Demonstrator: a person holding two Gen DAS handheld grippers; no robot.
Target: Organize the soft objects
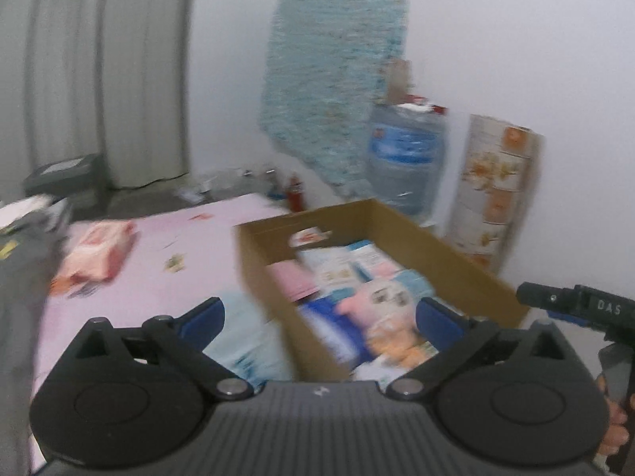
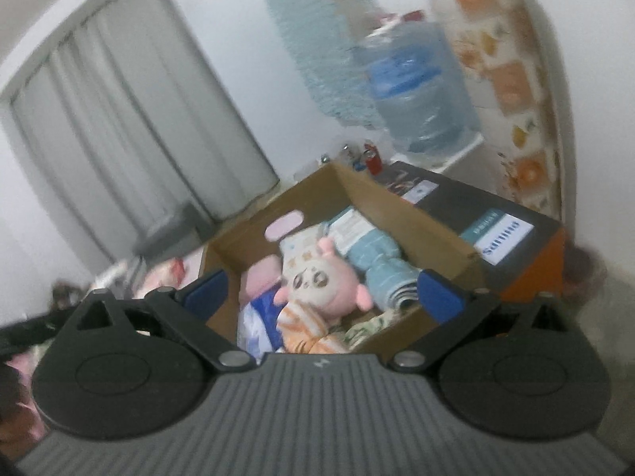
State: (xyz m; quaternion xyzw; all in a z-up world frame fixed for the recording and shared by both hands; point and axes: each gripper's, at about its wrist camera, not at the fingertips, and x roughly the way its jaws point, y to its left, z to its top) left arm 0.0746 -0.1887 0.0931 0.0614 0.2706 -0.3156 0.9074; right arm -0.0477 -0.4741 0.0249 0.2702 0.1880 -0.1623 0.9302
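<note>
Both claws spread, nothing pinched: left gripper (image 1: 319, 319), right gripper (image 2: 323, 291). Plush toy (image 2: 323, 283) lies mid cardboard box (image 2: 412, 218) w/ folded cloths; box sits at pink bed (image 1: 158, 254) edge. Looks light, squashy, won't break; pinch its body. Readable: "DAS" on right gripper; other labels too blurred.

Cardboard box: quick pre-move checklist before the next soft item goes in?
1. Left claw open, nothing held: ok.
2. Right claw open, nothing held: ok.
3. Cardboard box top open, plush toy already inside: ok.
4. Pink pack on the pink sheet, unobstructed: ok.
5. Room left in the box: cannot tell, looks fairly full.
6. Frames sharp enough to aim: not ok, blurred.
</note>
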